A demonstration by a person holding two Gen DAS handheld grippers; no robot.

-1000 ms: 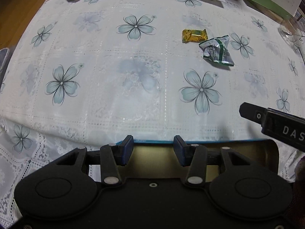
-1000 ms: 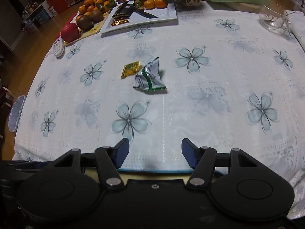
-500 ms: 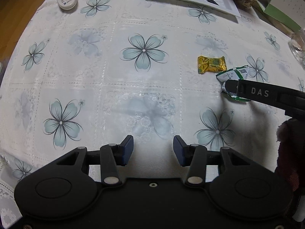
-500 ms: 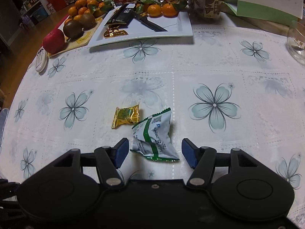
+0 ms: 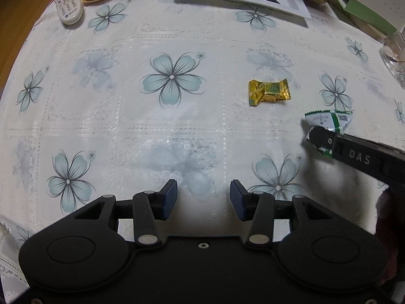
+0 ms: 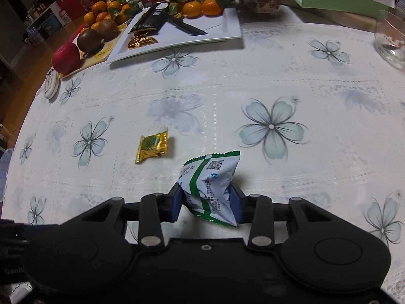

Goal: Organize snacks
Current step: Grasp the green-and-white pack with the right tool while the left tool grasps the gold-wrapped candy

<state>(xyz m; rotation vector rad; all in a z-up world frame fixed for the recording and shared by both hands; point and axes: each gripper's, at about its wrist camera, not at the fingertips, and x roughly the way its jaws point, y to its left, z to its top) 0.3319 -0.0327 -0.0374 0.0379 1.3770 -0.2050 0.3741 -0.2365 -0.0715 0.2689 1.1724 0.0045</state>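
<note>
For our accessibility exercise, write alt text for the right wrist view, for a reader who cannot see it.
The right gripper is closing its blue-padded fingers on a crinkled white-and-green snack packet on a white tablecloth printed with pale blue flowers. A small gold foil-wrapped candy lies just left of it; a white rectangular plate with oranges sits farther back.

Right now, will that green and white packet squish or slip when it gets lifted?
Probably squishes: the packet looks puffy and already creased where the closing right gripper meets it. Likely light, being thin wrapper. Its shiny film might slip, so it may sag or twist.
</note>
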